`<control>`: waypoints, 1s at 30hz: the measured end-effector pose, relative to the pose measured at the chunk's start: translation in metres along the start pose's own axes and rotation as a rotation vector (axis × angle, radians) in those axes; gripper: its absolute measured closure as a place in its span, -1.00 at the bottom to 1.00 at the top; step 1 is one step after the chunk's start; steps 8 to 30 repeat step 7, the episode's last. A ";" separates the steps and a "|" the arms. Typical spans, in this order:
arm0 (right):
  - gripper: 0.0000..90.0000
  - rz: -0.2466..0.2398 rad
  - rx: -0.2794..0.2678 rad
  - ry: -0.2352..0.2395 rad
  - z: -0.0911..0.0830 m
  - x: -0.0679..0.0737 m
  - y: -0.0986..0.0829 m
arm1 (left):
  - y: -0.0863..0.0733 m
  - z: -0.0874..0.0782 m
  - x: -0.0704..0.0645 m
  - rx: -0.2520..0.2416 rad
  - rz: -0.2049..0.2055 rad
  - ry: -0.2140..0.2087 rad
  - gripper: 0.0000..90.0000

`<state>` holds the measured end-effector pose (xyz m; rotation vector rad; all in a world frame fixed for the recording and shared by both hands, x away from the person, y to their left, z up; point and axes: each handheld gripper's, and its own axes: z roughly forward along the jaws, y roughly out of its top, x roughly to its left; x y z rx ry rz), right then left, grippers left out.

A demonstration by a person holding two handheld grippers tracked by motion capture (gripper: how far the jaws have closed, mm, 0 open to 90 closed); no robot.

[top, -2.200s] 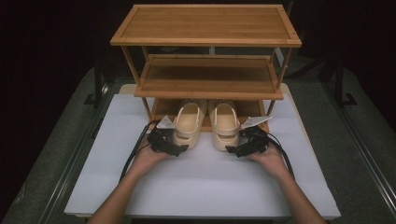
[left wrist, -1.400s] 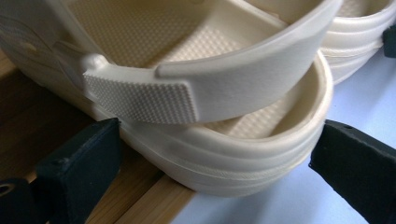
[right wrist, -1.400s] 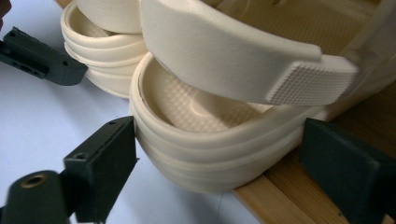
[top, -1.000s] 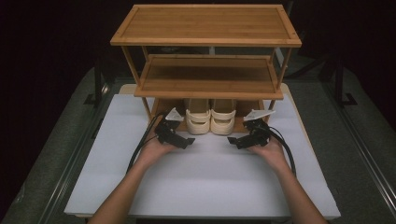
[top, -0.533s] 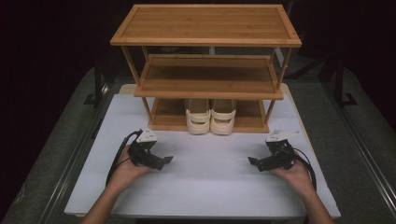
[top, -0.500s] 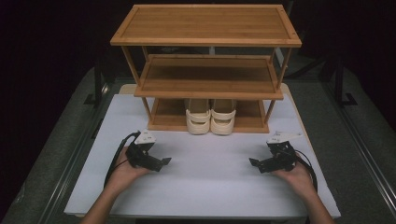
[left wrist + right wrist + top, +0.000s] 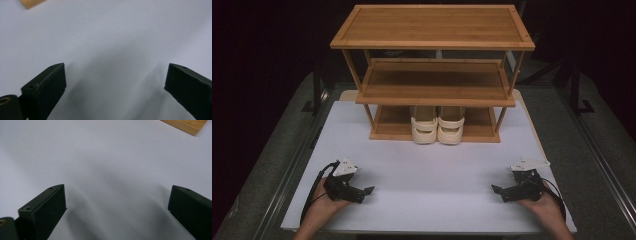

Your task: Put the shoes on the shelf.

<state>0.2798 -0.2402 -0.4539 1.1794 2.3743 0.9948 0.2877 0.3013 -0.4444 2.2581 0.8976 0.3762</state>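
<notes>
A pair of cream shoes point(image 7: 438, 125) stands side by side on the bottom tier of a bamboo shoe rack point(image 7: 434, 82), heels toward me. My left gripper point(image 7: 366, 191) rests low over the white table top point(image 7: 432, 175) at the front left, jaws wide apart and empty. At the front right my right gripper point(image 7: 496, 190) sits the same way, open, with nothing held. In the left gripper view the left gripper point(image 7: 115, 82) has only white surface between its black jaws. The right gripper point(image 7: 117, 202) in the right gripper view likewise frames bare white surface, with a rack corner point(image 7: 186, 125) at the top right.
The rack's two upper shelves point(image 7: 434, 25) are bare. A corner of the rack point(image 7: 31, 3) shows in the left gripper view. Dark floor and metal rails point(image 7: 597, 145) flank the table on both sides.
Both grippers let go of the shoes after pushing them onto the bottom tier, then drew back toward me and outward to the table's front corners, jaws open.
</notes>
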 end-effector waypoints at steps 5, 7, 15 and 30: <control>-0.97 -0.005 0.012 -0.016 -0.001 0.001 -0.005 | -0.003 0.003 -0.001 0.006 0.014 -0.006 -0.99; -0.97 0.004 0.012 -0.022 -0.003 0.001 -0.009 | -0.004 0.002 -0.001 0.003 0.012 -0.006 -0.99; -0.97 0.004 0.012 -0.022 -0.003 0.001 -0.009 | -0.004 0.002 -0.001 0.003 0.012 -0.006 -0.99; -0.97 0.004 0.012 -0.022 -0.003 0.001 -0.009 | -0.004 0.002 -0.001 0.003 0.012 -0.006 -0.99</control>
